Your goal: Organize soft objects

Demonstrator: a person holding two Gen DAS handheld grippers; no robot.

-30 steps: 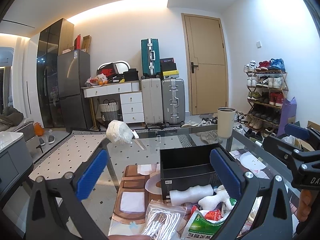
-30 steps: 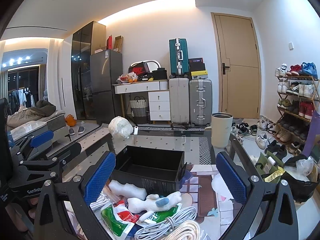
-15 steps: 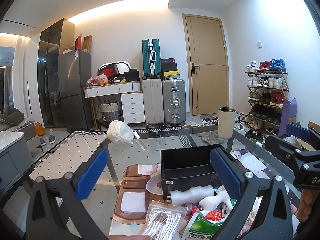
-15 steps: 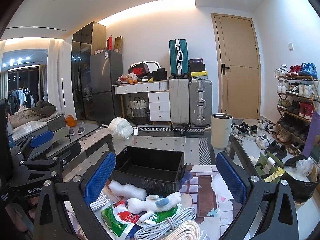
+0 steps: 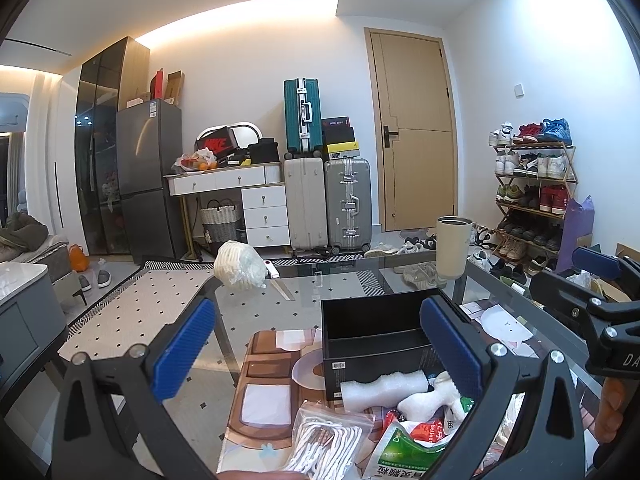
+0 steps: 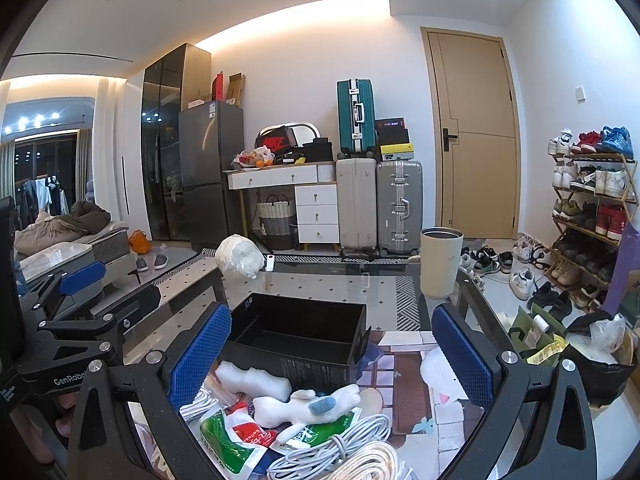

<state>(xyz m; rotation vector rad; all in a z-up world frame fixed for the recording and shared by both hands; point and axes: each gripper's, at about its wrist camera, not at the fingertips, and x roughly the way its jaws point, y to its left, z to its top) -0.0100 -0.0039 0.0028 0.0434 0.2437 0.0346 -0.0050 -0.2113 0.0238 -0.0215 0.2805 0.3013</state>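
An empty black box [image 5: 376, 336] [image 6: 300, 340] stands on the glass table. In front of it lies a pile: a white foam piece [image 5: 382, 386] [image 6: 252, 380], a white plush toy with a blue patch [image 6: 308, 402], a green-and-red snack bag [image 6: 236, 438] [image 5: 408, 450], a clear bag of white cord [image 5: 326, 444] and coiled white cables [image 6: 340, 452]. My left gripper [image 5: 318, 356] hovers open above the pile's left side. Open too, my right gripper [image 6: 332, 360] hangs above the pile, and nothing sits between either pair of fingers.
A cream tumbler [image 5: 452, 246] [image 6: 440, 264] stands at the table's far right and a wrapped white bundle [image 5: 240, 266] [image 6: 238, 258] at its far left. A patterned mat [image 5: 268, 384] lies under the pile. Suitcases, drawers and a shoe rack line the room behind.
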